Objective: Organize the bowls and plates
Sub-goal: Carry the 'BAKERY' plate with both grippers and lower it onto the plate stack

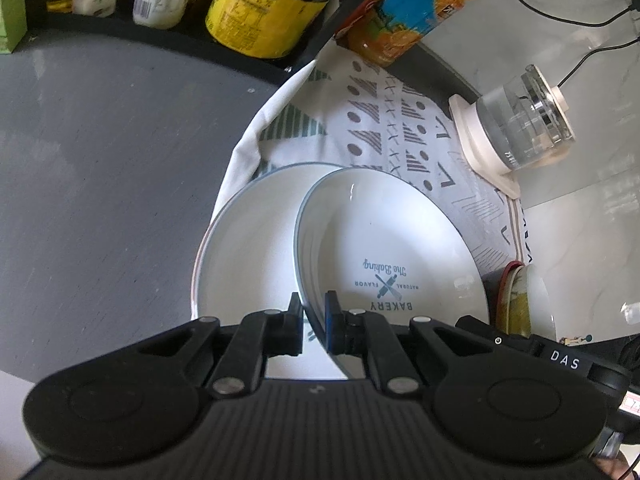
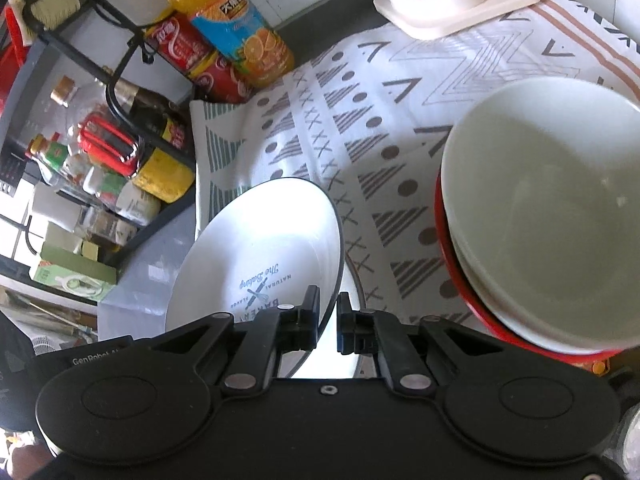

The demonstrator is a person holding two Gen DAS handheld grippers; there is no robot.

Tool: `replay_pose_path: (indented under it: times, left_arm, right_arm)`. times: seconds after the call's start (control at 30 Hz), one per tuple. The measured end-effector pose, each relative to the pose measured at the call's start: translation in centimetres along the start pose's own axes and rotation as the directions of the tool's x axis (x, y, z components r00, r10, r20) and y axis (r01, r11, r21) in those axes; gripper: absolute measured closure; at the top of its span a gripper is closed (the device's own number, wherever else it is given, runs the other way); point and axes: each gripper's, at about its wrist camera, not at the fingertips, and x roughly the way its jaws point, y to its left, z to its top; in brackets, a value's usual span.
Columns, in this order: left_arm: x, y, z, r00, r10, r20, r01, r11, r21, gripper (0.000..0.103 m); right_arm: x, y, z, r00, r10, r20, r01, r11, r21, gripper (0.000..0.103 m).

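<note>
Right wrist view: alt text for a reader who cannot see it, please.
The right claw grips the rim of a white printed plate above a patterned cloth. To its right, white bowls sit stacked in a red one.

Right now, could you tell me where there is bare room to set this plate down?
The grey counter, left of the patterned cloth, is bare. So is the cloth between the bakery plate and the kettle base. It is crowded by the stacked bowls and the bottle rack.
</note>
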Motion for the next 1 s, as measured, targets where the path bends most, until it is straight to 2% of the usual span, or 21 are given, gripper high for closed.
replay_pose_path:
  times: [0.47, 0.67, 0.77, 1.0]
  left_arm:
    - [1.0, 1.7, -0.7, 0.998, 0.053, -0.035, -0.053, 0.999, -0.010, 0.095]
    - [0.8, 1.2, -0.3, 0.994, 0.097, -0.052, -0.095, 0.995, 0.028, 0.093]
    - [0.3, 0.9, -0.2, 0.990, 0.138, -0.035, -0.136, 0.989, 0.051, 0.092]
    - [-1.2, 1.1, 0.4, 0.990, 0.142, 0.005, -0.142, 0.988, 0.052, 0.091]
  right_arm:
    - [1.6, 0.6, -0.9, 0.998, -0.040, -0.054, 0.038, 0.999, -0.035, 0.095]
    - [2.4, 0.8, -1.4, 0.996, -0.057, -0.070, 0.054, 0.997, -0.046, 0.095]
    - [2.7, 0.8, -1.6, 0.995, -0.062, -0.078, 0.057, 0.997, -0.054, 0.095]
    - [3.4, 1.0, -1.7, 0.993, -0.065, -0.095, 0.061, 0.997, -0.053, 0.094]
